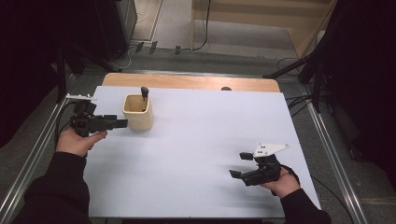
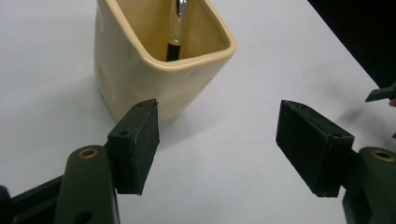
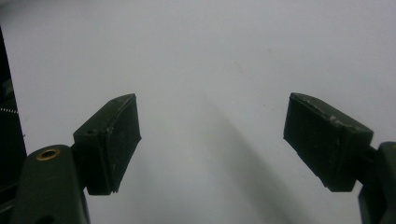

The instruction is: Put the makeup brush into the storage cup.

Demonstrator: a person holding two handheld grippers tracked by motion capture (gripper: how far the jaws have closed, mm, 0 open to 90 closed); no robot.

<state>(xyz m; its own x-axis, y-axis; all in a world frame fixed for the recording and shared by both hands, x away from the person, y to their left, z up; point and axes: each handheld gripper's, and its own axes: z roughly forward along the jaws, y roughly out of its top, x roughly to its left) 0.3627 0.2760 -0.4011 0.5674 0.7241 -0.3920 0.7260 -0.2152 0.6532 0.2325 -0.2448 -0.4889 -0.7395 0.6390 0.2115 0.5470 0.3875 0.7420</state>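
The cream cup (image 1: 138, 112) stood upright in the upper left of the high view, a pen (image 1: 144, 93) leaning inside it. You held your left gripper (image 1: 122, 123) just beside its wall, jaws spread wide, probably to steady it. Your right gripper (image 1: 240, 164), released and holding nothing, waited at lower right. The white table (image 1: 196, 140) sat over grey carpet (image 1: 243, 35) strung with cables.

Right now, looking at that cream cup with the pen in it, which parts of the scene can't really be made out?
- Pen: the left gripper view cuts its top off at the frame edge, and the cup hides its lower end.
- Pen in the high view: too small to tell its type.
- Small dark object at the table's far edge: too small to identify.
- Cup's base: cut short behind the left gripper pad.
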